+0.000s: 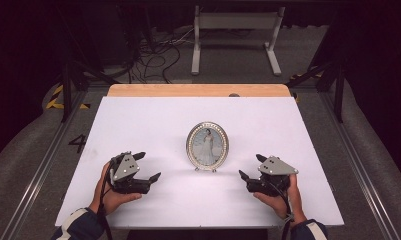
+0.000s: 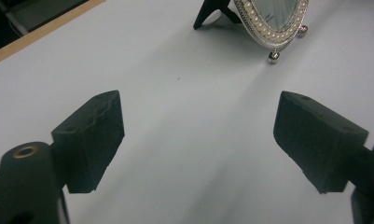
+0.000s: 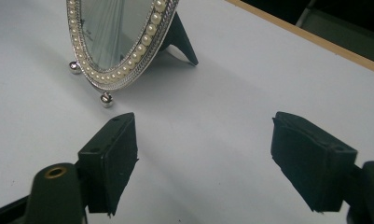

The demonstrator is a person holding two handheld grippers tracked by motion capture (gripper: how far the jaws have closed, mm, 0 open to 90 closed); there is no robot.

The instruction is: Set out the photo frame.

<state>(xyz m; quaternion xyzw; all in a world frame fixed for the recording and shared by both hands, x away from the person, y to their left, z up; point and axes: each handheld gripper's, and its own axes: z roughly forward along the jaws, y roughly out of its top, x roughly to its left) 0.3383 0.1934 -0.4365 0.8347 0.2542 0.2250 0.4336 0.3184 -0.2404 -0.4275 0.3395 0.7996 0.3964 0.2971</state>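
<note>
Two claws spread, empty | left claw [image 1: 147,166] | right claw [image 1: 251,166] | oval frame [image 1: 207,145] upright between, apart

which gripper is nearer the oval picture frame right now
Right, narrowly. The right gripper sits just right of the oval picture frame, one jaw close to its ball foot in the right gripper view. The left gripper lies slightly farther off to its left. Both open, touching nothing.

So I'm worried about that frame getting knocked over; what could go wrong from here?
The oval photo frame stands upright on small ball feet and a thin rear prop, so a sideways nudge would probably tip it. The left gripper and right gripper flank it, jaws open and empty; uneven closing could push it over or mark its pearl rim.
</note>
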